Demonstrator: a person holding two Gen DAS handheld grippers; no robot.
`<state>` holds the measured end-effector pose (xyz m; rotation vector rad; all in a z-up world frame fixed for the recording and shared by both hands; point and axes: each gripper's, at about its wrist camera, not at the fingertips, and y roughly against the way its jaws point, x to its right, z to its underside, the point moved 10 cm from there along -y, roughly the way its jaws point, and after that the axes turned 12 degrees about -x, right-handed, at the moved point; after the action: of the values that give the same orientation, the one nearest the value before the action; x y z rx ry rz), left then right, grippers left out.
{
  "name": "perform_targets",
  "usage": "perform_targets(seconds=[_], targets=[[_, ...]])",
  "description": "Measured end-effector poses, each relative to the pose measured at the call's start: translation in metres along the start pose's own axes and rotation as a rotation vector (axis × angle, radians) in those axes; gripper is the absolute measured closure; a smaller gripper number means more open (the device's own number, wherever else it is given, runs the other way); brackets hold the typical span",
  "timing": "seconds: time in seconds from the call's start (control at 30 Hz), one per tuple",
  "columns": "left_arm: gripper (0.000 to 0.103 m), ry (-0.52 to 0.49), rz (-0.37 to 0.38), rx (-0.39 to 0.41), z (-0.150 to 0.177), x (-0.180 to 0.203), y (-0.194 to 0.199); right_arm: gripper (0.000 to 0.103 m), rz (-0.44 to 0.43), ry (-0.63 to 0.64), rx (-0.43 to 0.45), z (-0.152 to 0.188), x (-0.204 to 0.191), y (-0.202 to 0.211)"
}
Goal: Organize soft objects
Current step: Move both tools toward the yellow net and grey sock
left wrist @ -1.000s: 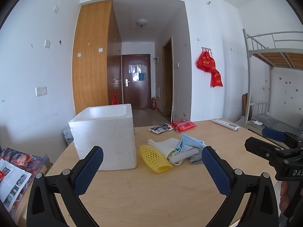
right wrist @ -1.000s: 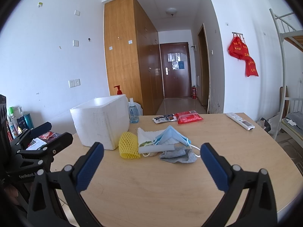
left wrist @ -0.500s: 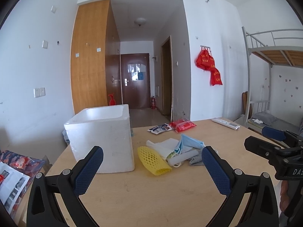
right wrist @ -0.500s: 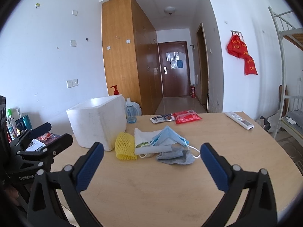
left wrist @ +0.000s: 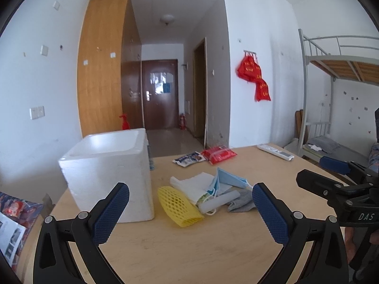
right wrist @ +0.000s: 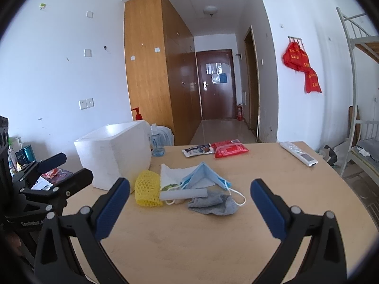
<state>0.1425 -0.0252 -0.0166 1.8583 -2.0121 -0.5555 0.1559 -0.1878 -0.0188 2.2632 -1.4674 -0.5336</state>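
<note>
Nothing is sorted yet, as far as I can judge: the white foam box (left wrist: 106, 172) stands at the left of centre in my left view, and what I can see of its open top looks bare, though I cannot see to its bottom. Just right of it, low in the middle of both views, the soft things lie in one loose heap on the wooden table (left wrist: 189, 248): the yellow foam net (left wrist: 178, 204) nearest the box but not touching it, then the white tissue (left wrist: 191, 184), the blue face mask (right wrist: 206, 174) tented over it, a pale grey foam tube (right wrist: 183, 193) lying across the front, and the grey sock (right wrist: 213, 204) at the right end. Beyond the heap, toward the far edge, sit a snack packet (right wrist: 197, 150) and a red wipes pack (right wrist: 229, 150), and farther right a white remote (right wrist: 298, 153). My left gripper (left wrist: 189, 213) hangs in the lower part of its frame with its jaws spread wide and nothing between them; my right gripper (right wrist: 189, 209) is the same, wide apart and empty, framing the heap from short of it. So the whole job is left: every piece has to be lifted, I judge into the box, and the net looks the easiest first pick for my left side.
</note>
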Motion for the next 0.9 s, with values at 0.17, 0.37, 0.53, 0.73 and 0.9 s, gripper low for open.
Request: perform_targets(seconds=[0.17, 0.37, 0.53, 0.73, 0.9], targets=[[0.0, -0.025, 0.003, -0.044, 0.001, 0.006, -0.019, 0.0, -0.011, -0.001, -0.036, -0.004, 0.006, -0.017], [0.0, -0.006, 0.032, -0.11, 0.005, 0.007, -0.046, 0.0, -0.022, 0.001, -0.093, -0.003, 0.013, -0.042], [0.0, 0.022, 0.055, -0.195, 0.012, 0.005, -0.075, 0.0, -0.026, -0.005, -0.145, 0.001, 0.021, -0.064], [0.0, 0.046, 0.068, -0.272, 0.02, 0.006, -0.104, 0.0, -0.021, -0.008, -0.224, 0.01, 0.031, -0.092], [0.0, 0.069, 0.07, -0.326, 0.026, 0.004, -0.127, 0.0, -0.012, -0.013, -0.299, 0.018, 0.039, -0.111]])
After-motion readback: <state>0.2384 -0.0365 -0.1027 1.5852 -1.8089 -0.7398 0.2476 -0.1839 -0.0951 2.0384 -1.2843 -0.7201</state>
